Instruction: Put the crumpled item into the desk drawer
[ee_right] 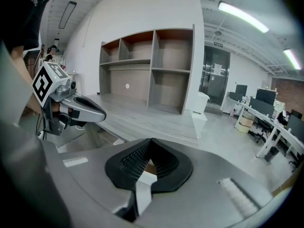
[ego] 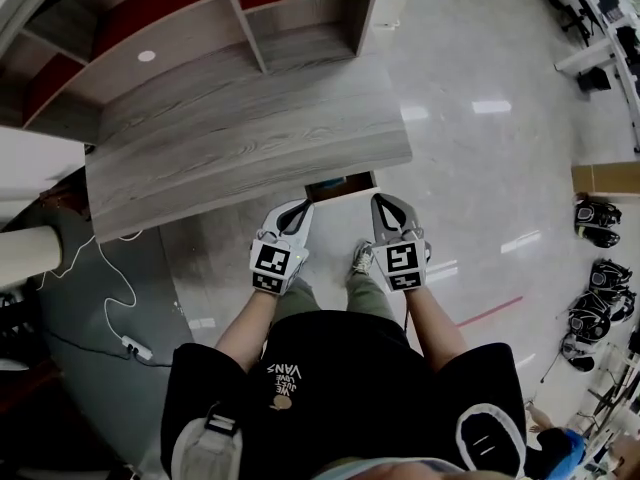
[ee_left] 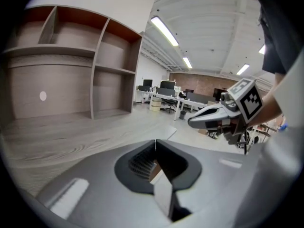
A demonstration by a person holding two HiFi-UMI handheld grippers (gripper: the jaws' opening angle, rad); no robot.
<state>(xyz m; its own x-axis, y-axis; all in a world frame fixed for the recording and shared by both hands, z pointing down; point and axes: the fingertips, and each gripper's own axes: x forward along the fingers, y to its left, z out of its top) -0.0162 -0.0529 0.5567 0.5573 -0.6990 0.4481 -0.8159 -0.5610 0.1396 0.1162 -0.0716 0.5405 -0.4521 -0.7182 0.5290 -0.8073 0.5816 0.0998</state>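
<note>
- Black shirt (ego: 340, 388) and bare forearms sit nearest in the head view; the person stands at the near edge of the desk (ego: 250, 138).
- Left gripper (ego: 300, 209): jaws pressed together, nothing between them.
- Right gripper (ego: 381, 204): jaws also pressed together, nothing in them.
- Drawer (ego: 340, 185): dark slot just under the desk's near edge, toward its right corner, between the two gripper tips.
- Crumpled item: can't make it out in any view.
- Shelf unit (ego: 290, 8) stands along the desk's far edge.
- Power strip (ego: 137, 349) lies on the floor, left of the person.
</note>
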